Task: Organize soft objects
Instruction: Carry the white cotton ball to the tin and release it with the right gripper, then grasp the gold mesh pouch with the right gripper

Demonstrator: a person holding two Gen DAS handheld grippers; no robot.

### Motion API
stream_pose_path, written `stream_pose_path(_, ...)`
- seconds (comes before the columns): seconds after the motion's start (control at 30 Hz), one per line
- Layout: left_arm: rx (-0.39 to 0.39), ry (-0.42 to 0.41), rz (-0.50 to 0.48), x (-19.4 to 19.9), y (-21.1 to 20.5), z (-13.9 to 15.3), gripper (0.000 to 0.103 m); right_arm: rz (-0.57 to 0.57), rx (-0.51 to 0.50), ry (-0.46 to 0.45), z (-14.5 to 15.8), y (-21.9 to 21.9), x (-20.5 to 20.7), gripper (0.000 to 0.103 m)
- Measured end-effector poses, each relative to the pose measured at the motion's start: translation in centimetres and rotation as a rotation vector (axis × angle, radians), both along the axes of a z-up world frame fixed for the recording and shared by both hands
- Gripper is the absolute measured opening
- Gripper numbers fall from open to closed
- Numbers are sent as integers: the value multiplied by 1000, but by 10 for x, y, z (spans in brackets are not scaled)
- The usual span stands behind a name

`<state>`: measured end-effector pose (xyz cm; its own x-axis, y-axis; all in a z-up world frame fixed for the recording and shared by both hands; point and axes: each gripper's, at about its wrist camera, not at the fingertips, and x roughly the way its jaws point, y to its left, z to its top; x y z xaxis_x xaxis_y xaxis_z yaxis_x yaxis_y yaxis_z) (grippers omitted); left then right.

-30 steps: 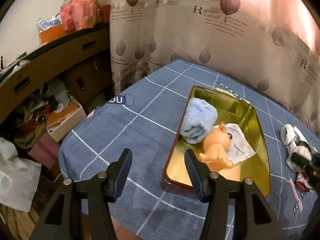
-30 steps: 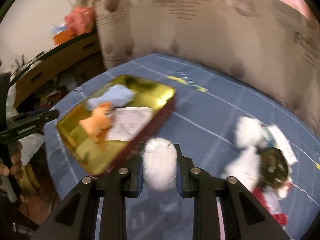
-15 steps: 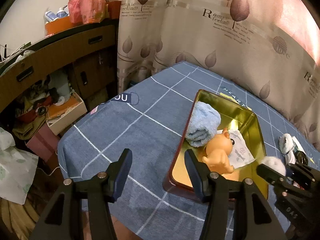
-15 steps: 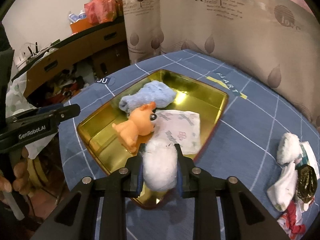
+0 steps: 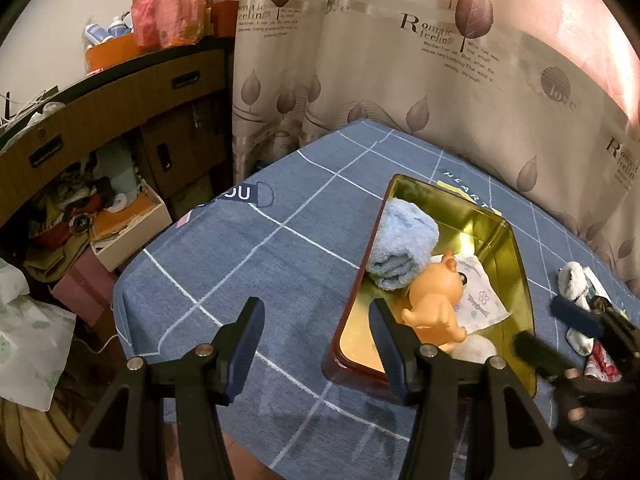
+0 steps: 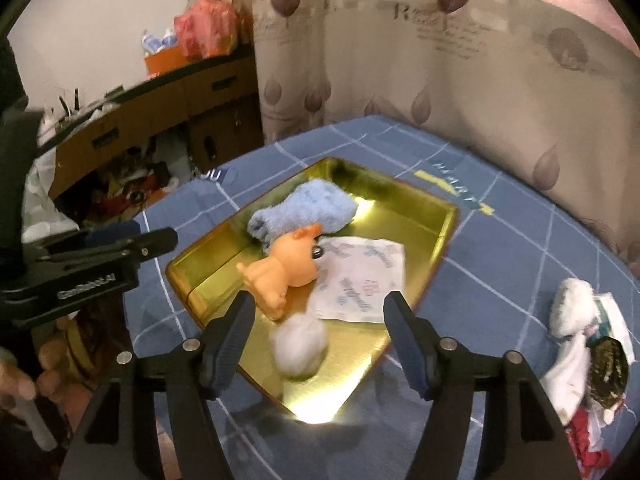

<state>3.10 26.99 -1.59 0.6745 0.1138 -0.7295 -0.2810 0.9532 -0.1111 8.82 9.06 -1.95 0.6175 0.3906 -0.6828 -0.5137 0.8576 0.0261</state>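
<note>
Right gripper (image 6: 318, 316) hung released; we saw the white puffball (image 6: 299, 350) at the tray's (image 6: 434, 228) six o'clock, sorted.

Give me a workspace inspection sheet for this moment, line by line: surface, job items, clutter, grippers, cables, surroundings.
Surface: blue checked tablecloth.
Job's things: gold tray holds rolled blue towel, orange toy, printed tissue pack and white fluffy ball.
Clutter: pile of white plush, a dark item and red cloth lies on the cloth, outside the tray.
Grippers: left gripper open, empty; right gripper open above the ball.
Cables: thin white cord on the floor.
Surroundings: leaf-print curtain, wooden cabinet, open box of oddments.
</note>
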Motion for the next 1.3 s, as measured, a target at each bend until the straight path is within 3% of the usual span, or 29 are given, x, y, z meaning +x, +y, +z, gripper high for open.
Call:
stream_pose_path(0.3, 18, 7, -23, 0, -9, -2, 56, -183, 12, -46, 21, -89, 2, 64)
stream_pose_path(0.67, 32, 21, -32, 1, -17, -7, 56, -467, -55, -4, 2, -213, 18, 66)
stream_pose_path(1.07, 73, 35, -69, 6, -30, -15, 56, -537, -141, 35, -39, -239, 52, 73)
stream_pose_path(1.17, 82, 41, -75, 7, -32, -16, 56, -526, -144, 36, -45, -238, 59, 64)
stream_pose_path(1.27, 91, 48, -81, 7, -35, -19, 56, -521, -132, 49, -50, -238, 61, 46)
stream_pose_path(1.3, 94, 50, -82, 7, -36, -19, 56, -525, -127, 49, -51, -238, 60, 46)
